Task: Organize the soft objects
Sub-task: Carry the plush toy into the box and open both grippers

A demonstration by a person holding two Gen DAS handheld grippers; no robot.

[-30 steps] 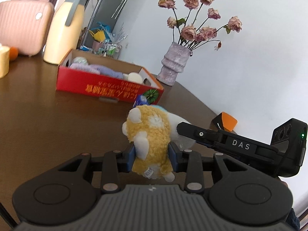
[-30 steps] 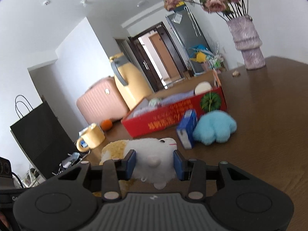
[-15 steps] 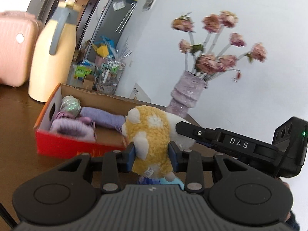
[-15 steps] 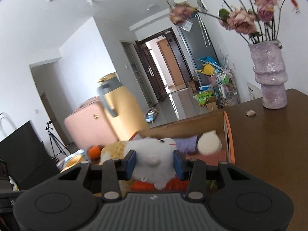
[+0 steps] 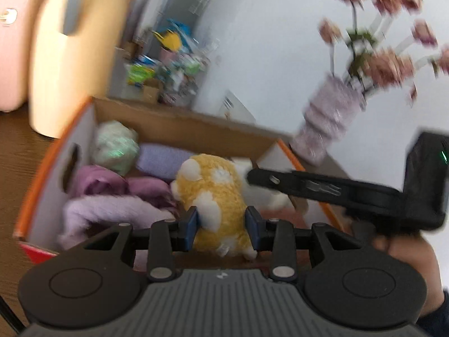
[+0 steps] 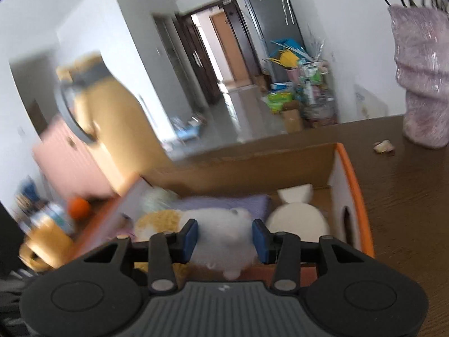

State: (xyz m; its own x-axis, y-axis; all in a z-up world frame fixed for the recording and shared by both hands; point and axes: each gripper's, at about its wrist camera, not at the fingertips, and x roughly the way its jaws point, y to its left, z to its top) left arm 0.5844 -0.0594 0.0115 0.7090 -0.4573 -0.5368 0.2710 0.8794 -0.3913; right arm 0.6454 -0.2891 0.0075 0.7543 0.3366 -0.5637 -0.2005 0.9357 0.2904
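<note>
Straddling both tongs (image 5: 222, 226) — plush toy (image 5: 217, 193)

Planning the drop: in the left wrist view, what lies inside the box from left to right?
Pale green soft ball → lilac towel → plush toy, clamped in the left gripper above the box.

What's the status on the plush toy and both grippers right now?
Left gripper and right gripper both shut on plush toy. Toy over open cardboard box, not released. Purple fabrics, white pouch already inside; middle looks free.
</note>
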